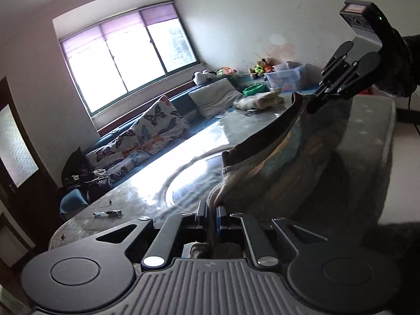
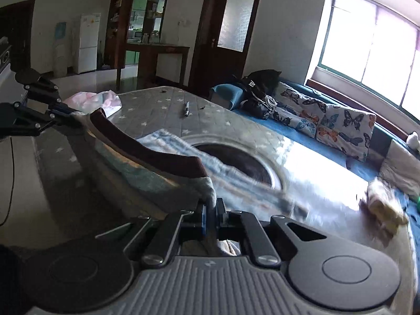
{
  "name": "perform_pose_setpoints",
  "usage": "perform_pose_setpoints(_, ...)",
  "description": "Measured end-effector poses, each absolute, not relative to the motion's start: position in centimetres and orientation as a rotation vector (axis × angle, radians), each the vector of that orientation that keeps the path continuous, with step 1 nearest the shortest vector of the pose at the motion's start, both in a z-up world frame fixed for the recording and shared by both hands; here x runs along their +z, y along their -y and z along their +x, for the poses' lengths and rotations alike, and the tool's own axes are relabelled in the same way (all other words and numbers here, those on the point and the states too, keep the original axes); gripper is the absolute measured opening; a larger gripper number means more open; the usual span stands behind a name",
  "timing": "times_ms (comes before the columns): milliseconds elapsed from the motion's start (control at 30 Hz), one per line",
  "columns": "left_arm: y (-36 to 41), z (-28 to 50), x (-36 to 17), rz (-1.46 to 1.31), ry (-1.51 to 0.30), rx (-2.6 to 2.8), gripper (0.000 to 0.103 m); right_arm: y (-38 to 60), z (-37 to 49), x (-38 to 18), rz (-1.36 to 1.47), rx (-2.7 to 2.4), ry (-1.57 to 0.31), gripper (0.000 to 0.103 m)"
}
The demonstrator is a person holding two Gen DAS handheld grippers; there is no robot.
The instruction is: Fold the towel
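Observation:
A grey-green towel [image 1: 286, 168] with a dark brown border hangs stretched between my two grippers above the mattress. My left gripper [image 1: 212, 207] is shut on one corner of it, and the cloth bunches between the pads. In the left wrist view my right gripper [image 1: 311, 106] pinches the far corner at the upper right. In the right wrist view my right gripper [image 2: 212, 207] is shut on its towel [image 2: 147, 168] corner, while my left gripper [image 2: 65, 116] holds the other end at the far left. The towel's lower part sags down toward the mattress.
A grey star-patterned mattress [image 2: 157, 107] with a round mark lies under the towel. A small dark object [image 2: 187, 108] and a pink cloth [image 2: 102, 99] rest on it. Butterfly cushions [image 1: 157, 123] line a blue bench below the window. A toy bin [image 1: 286, 74] stands at the far end.

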State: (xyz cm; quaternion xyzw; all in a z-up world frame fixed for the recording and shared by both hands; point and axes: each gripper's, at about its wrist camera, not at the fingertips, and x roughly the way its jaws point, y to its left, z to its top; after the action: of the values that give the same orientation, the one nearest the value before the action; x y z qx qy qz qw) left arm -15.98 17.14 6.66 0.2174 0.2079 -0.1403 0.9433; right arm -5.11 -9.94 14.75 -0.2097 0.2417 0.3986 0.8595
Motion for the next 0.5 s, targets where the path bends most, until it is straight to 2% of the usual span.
perform_pose_setpoints(167,-19.6,-8.9,6.6,0.409,-0.489,-0.274,0.007,6.8,1.4,15.3,-0.464,0.854,-0.545,0.005)
perform_pose_setpoints(400,-23.0,1.3,2.9,0.298,-0.657,-0.271,0.008,2.1,10.7,11.4,-0.458,0.814,-0.660,0.005)
perform_pose_setpoints(467,-23.6,3.5,1.6,0.279,-0.688,-0.247,0.010,1.5,12.8,9.8,-0.425,0.786,-0.695,0.007)
perform_pose_setpoints(500,-23.8,4.5,0.9,0.272,-0.699,-0.229,0.010,1.3,13.8,8.7,-0.400,0.764,-0.709,0.014)
